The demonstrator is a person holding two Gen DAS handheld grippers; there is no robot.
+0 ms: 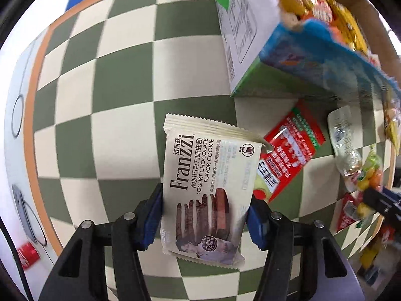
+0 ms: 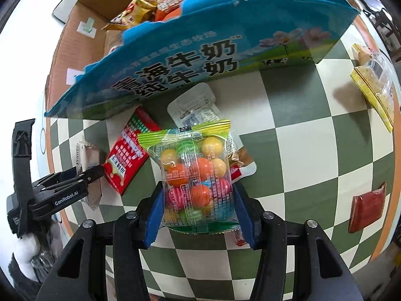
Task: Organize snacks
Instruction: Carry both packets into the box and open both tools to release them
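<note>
Tongs left (image 1: 204, 215) pinch glossy flat cookie packet (image 1: 208, 195); right tongs (image 2: 198, 210) clamp crinkly gumball bag (image 2: 195, 173).

Left wrist view, steeply downward, close over checkered cloth (image 1: 120, 80), right wrist view likewise, both sharing blue carton (image 1: 313, 57) and red packet (image 2: 127, 155)

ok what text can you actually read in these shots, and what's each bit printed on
"Franzzi" and "YOGURT CHOCOLATE FLAVOR COOKIE": cookie pack in the left gripper.
"GenRobot.AI": left gripper body, right wrist view.
"牛奶": blue flap of the box.
Candy bag in the right gripper, red pack, box label: print too small or blurred.
</note>
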